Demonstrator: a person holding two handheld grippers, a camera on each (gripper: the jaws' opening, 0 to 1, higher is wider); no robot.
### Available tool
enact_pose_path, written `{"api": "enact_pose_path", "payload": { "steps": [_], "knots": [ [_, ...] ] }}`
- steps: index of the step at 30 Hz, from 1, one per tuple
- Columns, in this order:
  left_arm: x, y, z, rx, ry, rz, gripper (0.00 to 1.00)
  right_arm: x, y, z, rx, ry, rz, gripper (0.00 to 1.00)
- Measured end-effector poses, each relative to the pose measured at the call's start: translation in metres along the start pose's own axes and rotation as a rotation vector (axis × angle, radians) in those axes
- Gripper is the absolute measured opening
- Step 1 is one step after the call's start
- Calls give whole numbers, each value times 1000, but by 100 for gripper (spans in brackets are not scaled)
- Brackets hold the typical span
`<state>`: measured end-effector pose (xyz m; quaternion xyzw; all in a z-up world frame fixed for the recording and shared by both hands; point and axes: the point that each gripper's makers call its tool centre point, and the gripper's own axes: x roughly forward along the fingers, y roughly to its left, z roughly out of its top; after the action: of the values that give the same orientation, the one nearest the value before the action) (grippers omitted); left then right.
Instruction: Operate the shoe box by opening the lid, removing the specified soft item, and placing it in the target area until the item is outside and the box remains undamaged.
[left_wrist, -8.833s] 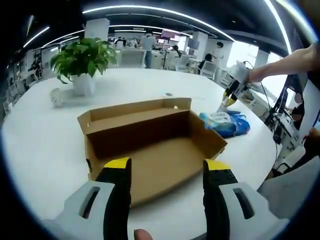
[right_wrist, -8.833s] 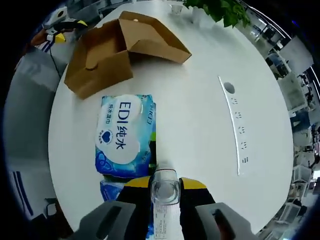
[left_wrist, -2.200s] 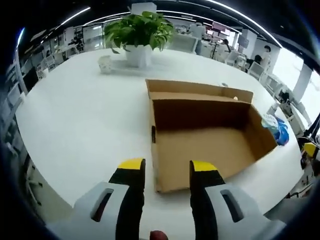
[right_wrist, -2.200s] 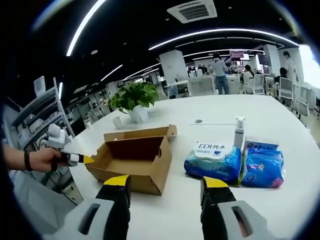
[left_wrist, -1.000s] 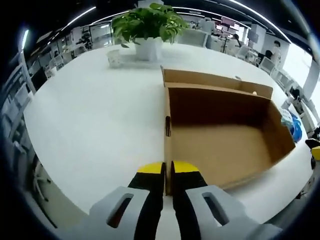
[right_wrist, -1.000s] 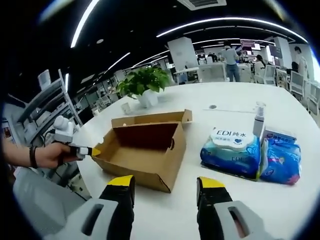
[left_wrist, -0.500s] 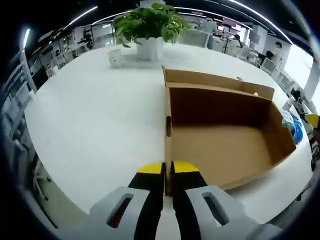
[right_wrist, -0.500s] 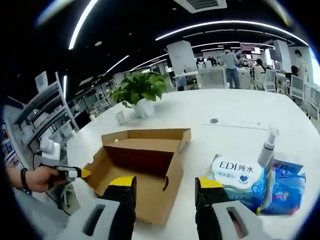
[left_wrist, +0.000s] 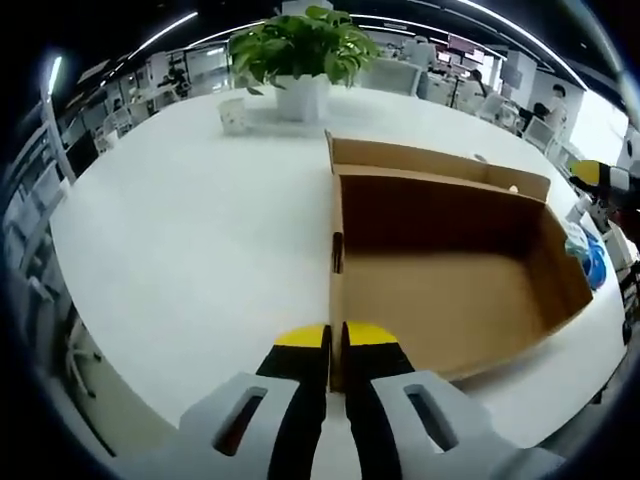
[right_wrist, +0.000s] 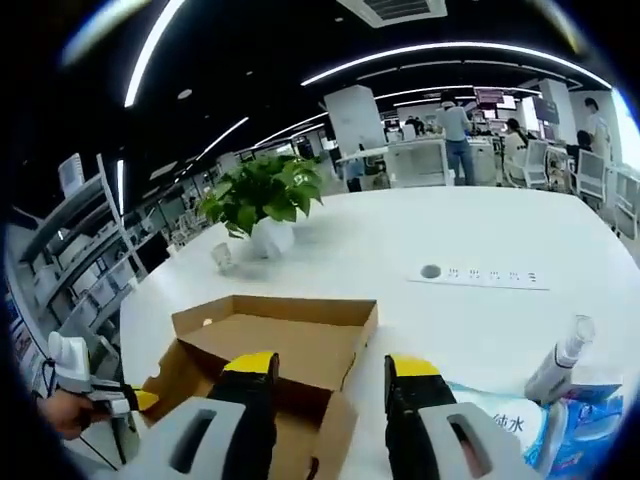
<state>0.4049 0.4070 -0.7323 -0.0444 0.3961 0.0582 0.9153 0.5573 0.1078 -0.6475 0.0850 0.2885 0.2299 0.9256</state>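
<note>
The jaws of the left gripper (left_wrist: 334, 345) are pinched together on the near wall of the open cardboard box (left_wrist: 440, 280), which sits on the white counter (left_wrist: 190, 230) with its lid folded back. The right gripper (right_wrist: 323, 375) hovers over the box with jaws spread wide, holding nothing. Wet wipes pack (right_wrist: 500, 425) and spray bottle (right_wrist: 560, 372) lie beside the box; a potted plant (right_wrist: 258, 205) stands beyond.

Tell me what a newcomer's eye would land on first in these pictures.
The open brown shoe box on the white table, empty inside, with the left gripper shut on the near end of its side wall. Next, the leafy potted plant beyond the box, and in the right gripper view the open right gripper above the box's lid, with blue wipes packs at lower right.
</note>
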Motion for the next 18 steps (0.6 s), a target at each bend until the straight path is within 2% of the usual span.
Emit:
{"api": "enact_pose_path", "payload": {
  "steps": [11, 18],
  "knots": [
    [1, 0, 0, -14, -2, -1, 4, 33, -3, 9, 7, 47, -18, 36],
    [1, 0, 0, -22, -3, -3, 4, 58, -8, 15, -36, 93, -38, 33]
  ]
}}
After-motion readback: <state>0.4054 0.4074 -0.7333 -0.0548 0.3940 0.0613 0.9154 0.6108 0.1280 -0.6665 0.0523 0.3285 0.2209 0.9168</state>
